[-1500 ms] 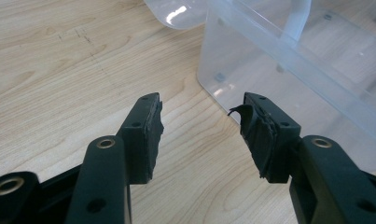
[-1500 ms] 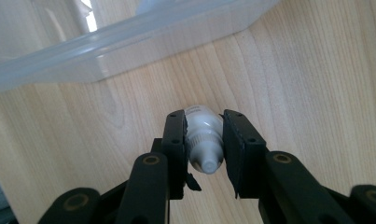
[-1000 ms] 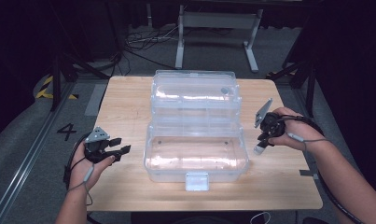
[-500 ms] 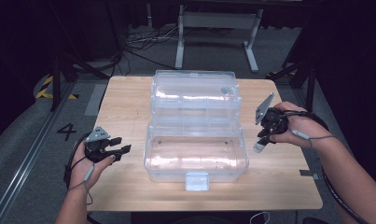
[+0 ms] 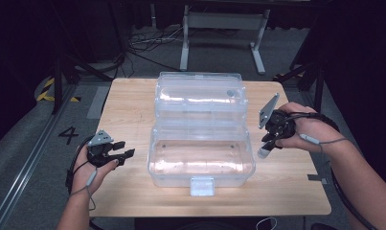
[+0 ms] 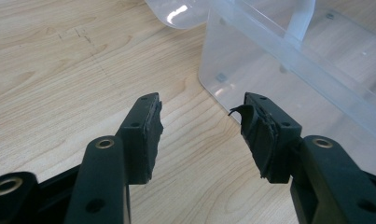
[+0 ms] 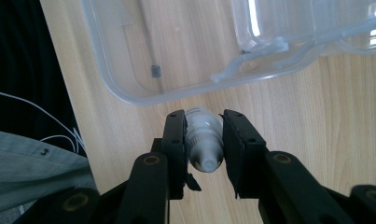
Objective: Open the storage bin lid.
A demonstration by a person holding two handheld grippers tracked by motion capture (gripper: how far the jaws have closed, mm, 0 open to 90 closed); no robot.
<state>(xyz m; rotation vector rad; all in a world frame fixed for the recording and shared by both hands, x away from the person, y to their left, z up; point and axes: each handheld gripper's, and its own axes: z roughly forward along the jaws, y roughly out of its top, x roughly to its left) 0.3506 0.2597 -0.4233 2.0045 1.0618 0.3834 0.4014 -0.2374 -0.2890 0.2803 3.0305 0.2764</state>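
1. Counter (image 5: 133,100): pale wood-grain top, matte, rectangular; fine scratches show in the left gripper view.
2. Clear plastic box (image 5: 200,158): rectangular, rounded corners, glossy, see-through walls. It sits mid-counter with its lid (image 5: 200,96) swung back on the far side. A frosted latch tab (image 5: 201,186) hangs at the near rim.
3. Right tongs (image 5: 268,143): black, with flat rubber pads, closed on a small bottle (image 7: 204,137). Jaws stand partway closed, 1 pad on each side of the bottle body.
4. Bottle: white to grey plastic, round body tapering to a narrow nozzle tip that faces the camera in the right gripper view. It is held above the counter, just beside the box's right end and outside its rim. In the high view (image 5: 264,152) it hangs below the tongs, tip downward. Any label is too blurred to read.
5. Left tongs (image 5: 121,149): black, jaws wide apart, nothing between them, near the box's left end. In the left gripper view (image 6: 202,126) the rubber pads (image 6: 153,126) look worn, and 1 has a torn, curling edge.
6. Cut off: both forearms leave the high view at the bottom. Glare hides parts of the lid's surface.
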